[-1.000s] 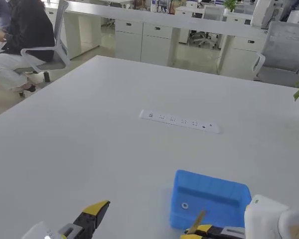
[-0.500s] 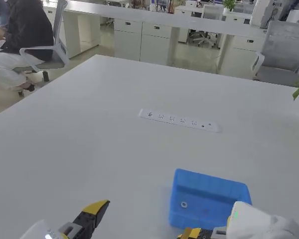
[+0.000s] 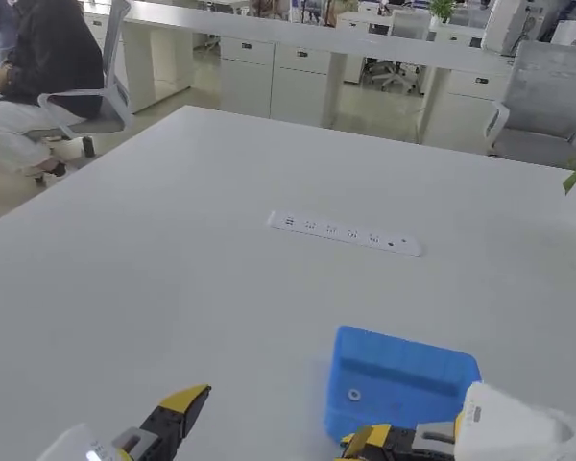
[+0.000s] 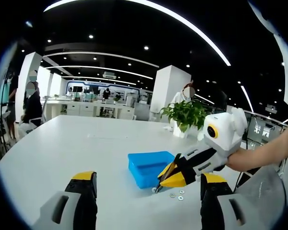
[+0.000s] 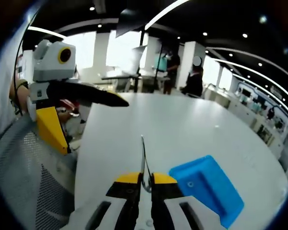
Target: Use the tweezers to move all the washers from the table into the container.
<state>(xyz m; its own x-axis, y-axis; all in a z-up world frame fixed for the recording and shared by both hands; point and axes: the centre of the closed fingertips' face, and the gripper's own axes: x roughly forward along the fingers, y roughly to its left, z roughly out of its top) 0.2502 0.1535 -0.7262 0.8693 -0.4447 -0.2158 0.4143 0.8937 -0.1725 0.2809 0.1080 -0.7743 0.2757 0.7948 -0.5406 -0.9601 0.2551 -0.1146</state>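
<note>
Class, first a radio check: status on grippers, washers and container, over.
Left gripper open, empty. Right gripper shut on tweezers, tips by loose washers on table. One washer in blue container. Power strip well clear.

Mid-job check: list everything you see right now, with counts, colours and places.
Table: one, white, under everything.
Container: one, blue, near right of table.
Washer in container: one, silvery.
Washers on table: about three, silvery, beside container by tweezers' tip.
Tweezers: one, dark, in right gripper.
Power strip: one, white, mid-table.
Plant: one, green, beyond container.
Person: one, dark top, seated far left.
Left gripper: yellow-black, open, empty.
Right gripper: yellow-black, shut on tweezers.
</note>
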